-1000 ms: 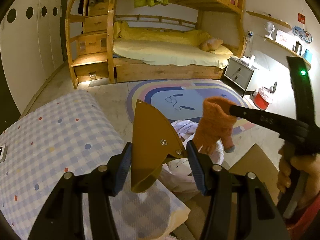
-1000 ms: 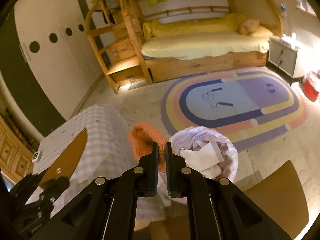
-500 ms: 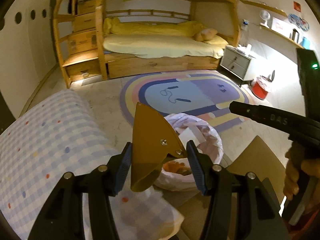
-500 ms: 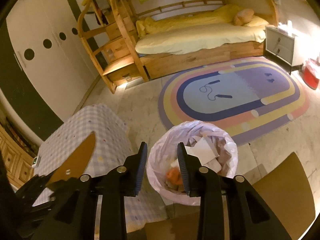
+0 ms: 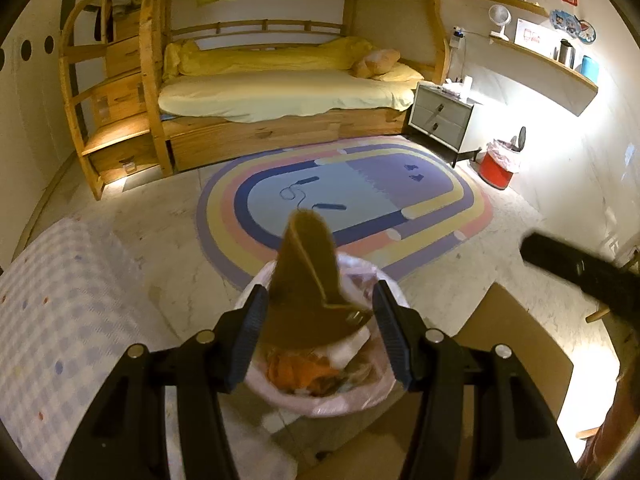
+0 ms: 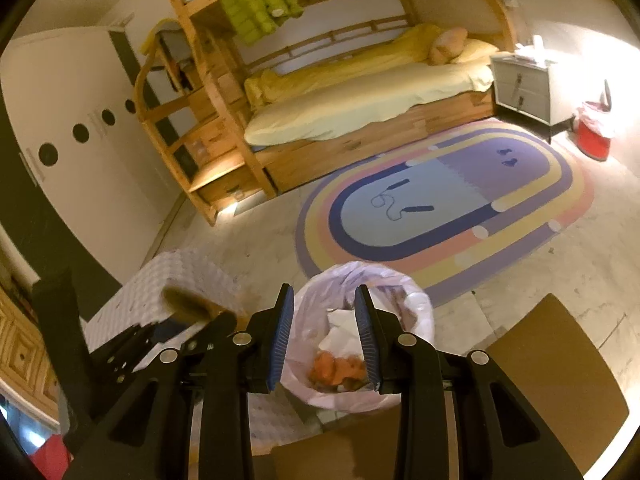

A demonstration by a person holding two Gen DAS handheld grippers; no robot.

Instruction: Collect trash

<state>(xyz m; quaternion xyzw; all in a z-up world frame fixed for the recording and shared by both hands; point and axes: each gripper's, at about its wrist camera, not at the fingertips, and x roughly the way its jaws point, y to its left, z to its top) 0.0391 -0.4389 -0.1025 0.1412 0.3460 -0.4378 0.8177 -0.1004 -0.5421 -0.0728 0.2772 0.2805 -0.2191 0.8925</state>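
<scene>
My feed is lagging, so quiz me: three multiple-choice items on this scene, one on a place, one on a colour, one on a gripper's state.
1. Where is the orange sock?
A. on the rug
B. in the white-lined trash bin
C. on the bed

2. What colour is the small bin by the nightstand?
A. red
B. blue
C. green

3. How is the right gripper?
A. shut on the sock
B. shut on paper
C. open, empty

B: the sock lies among the papers inside the liner.
A: its body is red.
C: its jaws have just been opening, with nothing between the pads.
</scene>
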